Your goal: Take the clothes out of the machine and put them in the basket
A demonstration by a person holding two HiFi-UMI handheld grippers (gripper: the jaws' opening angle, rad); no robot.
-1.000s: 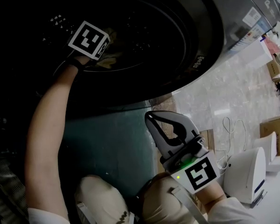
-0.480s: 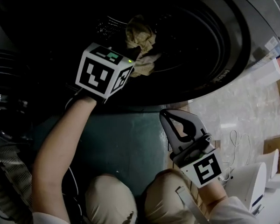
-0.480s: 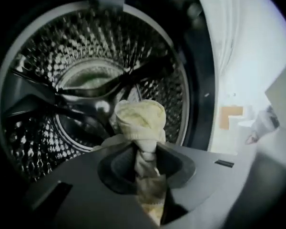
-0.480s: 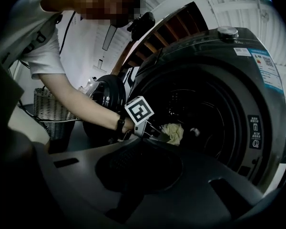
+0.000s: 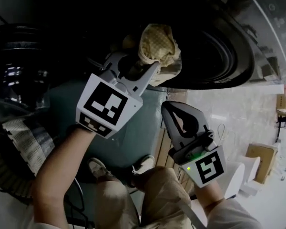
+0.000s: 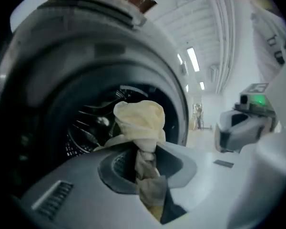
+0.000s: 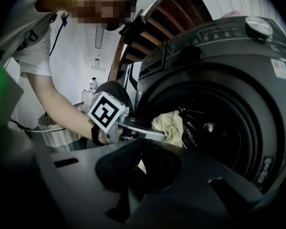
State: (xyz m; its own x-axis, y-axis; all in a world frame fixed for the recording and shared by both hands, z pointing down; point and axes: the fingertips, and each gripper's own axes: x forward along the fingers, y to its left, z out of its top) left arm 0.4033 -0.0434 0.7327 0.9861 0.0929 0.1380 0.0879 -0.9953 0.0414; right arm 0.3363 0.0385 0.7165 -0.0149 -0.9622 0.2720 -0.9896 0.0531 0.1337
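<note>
A pale yellow cloth hangs bunched in front of the dark washing machine's round opening. My left gripper is shut on the cloth's lower end, just outside the drum. In the left gripper view the cloth stands up from the pinch between the jaws of that gripper. My right gripper is lower right of the left one, shut and holding nothing. In the right gripper view the right gripper faces the left gripper, the cloth and the drum.
A woven laundry basket stands to the left of the machine; its ribbed side shows at the head view's left edge. The person's knees and shoes are below the grippers. White appliances and cardboard boxes sit on the tiled floor at right.
My left gripper has come out of the drum towards me, bringing the yellow cloth clear of the opening. The right gripper has risen a little and stayed shut.
</note>
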